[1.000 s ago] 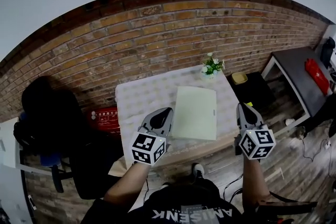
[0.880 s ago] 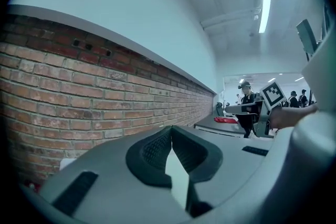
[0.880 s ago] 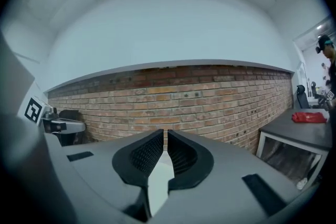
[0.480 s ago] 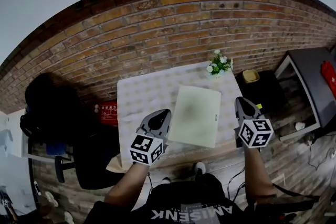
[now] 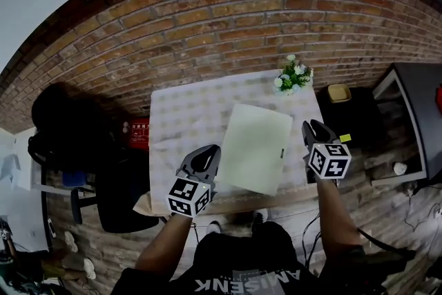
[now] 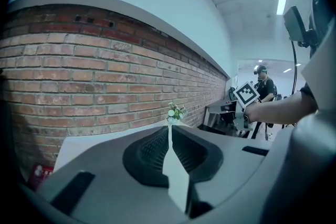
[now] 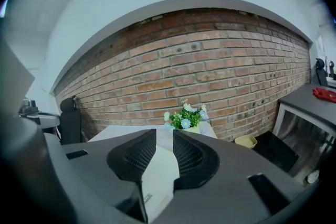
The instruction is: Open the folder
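A pale green folder (image 5: pixel 259 148) lies shut and flat on the cloth-covered table (image 5: pixel 186 117), slightly turned. My left gripper (image 5: pixel 205 157) hangs over the table just left of the folder's near corner; its jaws meet in a thin line (image 6: pixel 169 127), shut on nothing. My right gripper (image 5: pixel 311 128) is at the table's right edge, beside the folder's right side. Its jaws (image 7: pixel 164 136) are opening, with a clear gap and nothing between them; only a pale surface shows through.
A small pot of flowers (image 5: pixel 293 77) stands at the table's far right corner, in front of the brick wall (image 5: pixel 228 17). A black chair (image 5: pixel 69 141) and a red box (image 5: pixel 138 131) are on the left. A yellow bowl (image 5: pixel 338 93) and a dark side table (image 5: pixel 414 114) are on the right.
Both grippers have moved forward over the table towards the folder's sides, the right one farther. The head view now looks more steeply down.
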`<action>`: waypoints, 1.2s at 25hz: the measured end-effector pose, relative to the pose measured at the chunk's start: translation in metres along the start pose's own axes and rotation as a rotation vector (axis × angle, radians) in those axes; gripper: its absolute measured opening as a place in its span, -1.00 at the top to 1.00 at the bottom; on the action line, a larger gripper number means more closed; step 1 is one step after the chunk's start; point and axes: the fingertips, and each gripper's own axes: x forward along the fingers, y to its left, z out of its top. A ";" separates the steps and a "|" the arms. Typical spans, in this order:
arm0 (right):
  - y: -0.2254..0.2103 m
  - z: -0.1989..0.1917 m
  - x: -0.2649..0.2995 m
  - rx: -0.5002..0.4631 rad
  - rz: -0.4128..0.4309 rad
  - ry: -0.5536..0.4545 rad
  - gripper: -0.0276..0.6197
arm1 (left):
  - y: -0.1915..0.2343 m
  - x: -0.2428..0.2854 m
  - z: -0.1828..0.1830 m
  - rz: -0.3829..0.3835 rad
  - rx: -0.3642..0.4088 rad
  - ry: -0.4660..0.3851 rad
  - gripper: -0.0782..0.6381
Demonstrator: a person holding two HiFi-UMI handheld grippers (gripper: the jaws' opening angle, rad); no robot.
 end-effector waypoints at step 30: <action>-0.057 -0.131 0.132 0.209 0.026 0.269 0.44 | -0.015 0.013 -0.124 0.029 0.058 0.258 0.49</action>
